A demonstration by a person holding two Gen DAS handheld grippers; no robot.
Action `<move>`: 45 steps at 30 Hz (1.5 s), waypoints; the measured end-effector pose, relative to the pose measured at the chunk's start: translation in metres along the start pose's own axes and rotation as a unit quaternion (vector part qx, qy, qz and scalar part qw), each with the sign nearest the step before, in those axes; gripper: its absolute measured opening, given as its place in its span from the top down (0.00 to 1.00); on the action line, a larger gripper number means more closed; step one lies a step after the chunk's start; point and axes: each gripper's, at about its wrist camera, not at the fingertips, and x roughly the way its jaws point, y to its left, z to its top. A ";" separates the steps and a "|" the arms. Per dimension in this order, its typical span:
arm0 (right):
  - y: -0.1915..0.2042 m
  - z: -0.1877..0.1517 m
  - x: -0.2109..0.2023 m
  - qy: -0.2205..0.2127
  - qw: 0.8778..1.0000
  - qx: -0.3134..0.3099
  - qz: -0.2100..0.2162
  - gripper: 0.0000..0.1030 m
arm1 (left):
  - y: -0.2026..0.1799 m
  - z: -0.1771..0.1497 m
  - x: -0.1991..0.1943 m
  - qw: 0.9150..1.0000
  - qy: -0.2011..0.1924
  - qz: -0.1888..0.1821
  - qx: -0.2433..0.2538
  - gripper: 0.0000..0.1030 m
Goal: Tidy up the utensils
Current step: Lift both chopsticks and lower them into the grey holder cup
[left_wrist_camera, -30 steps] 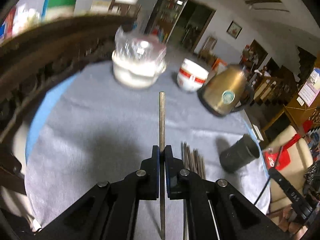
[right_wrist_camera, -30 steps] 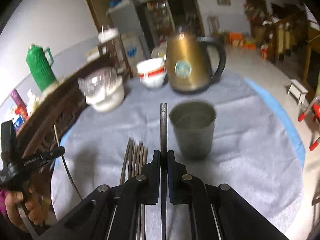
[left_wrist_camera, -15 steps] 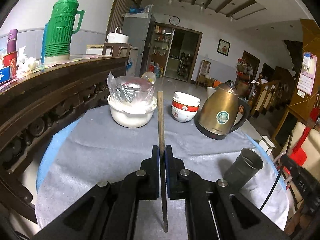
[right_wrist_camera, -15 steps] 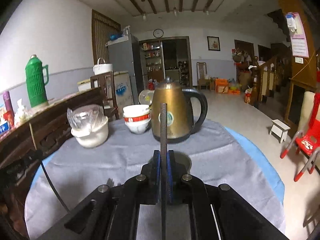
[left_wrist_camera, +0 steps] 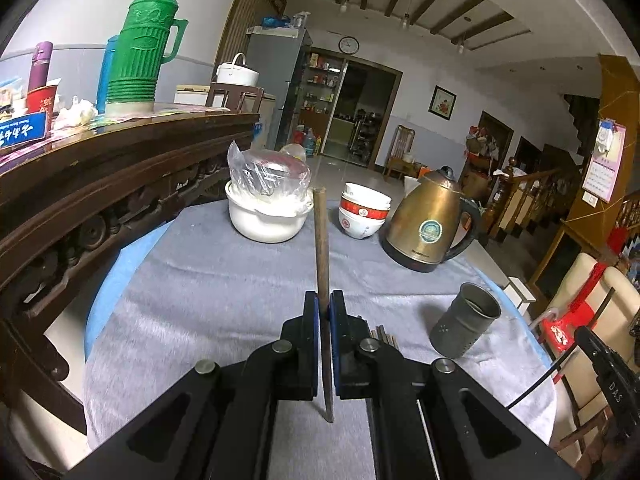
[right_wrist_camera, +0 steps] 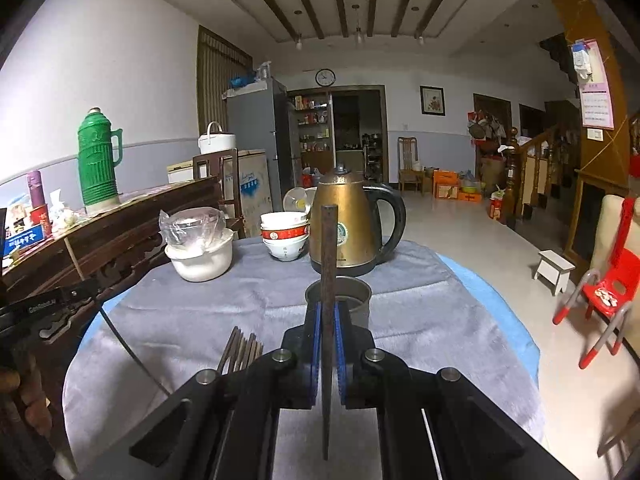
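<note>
Brass kettle (right_wrist_camera: 346,224) behind cup (right_wrist_camera: 340,300), each hand-held gripper (left_wrist_camera: 324,312) (right_wrist_camera: 328,320) clamping a chopstick (left_wrist_camera: 322,256) (right_wrist_camera: 329,264).

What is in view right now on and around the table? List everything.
held chopsticks: two, dark, one in left gripper, one in right
loose chopsticks: several, dark, on cloth
holder cup: one, grey metal, upright on cloth
kettle: one, gold, far side
stacked bowls: white with red band, beside kettle
covered pot: one, white, plastic-wrapped
tablecloth: one, grey
thermos: one, green, on sideboard
left gripper: black, shut
right gripper: black, shut
</note>
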 end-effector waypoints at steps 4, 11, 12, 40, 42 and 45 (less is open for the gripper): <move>-0.001 0.003 0.000 0.000 1.000 0.002 -0.001 0.93 | 0.001 0.003 -0.007 1.000 -0.003 0.000 -0.004 0.95; 0.002 0.008 -0.009 -0.012 1.000 -0.001 0.004 0.93 | 0.004 0.010 -0.021 1.000 -0.018 -0.004 -0.010 0.95; 0.002 0.008 -0.010 -0.013 1.000 0.000 0.003 0.93 | 0.004 0.010 -0.022 1.000 -0.020 -0.003 -0.008 0.95; -0.026 0.043 -0.028 -0.049 0.998 0.033 0.009 0.93 | -0.023 0.039 -0.026 0.997 -0.024 -0.072 -0.022 0.95; -0.031 0.061 -0.030 -0.066 0.997 0.043 0.017 0.93 | -0.033 0.051 -0.026 0.995 -0.029 -0.093 -0.026 0.95; -0.037 0.086 -0.028 -0.089 0.994 0.057 0.025 0.93 | -0.057 0.077 -0.021 0.990 -0.038 -0.136 -0.030 0.95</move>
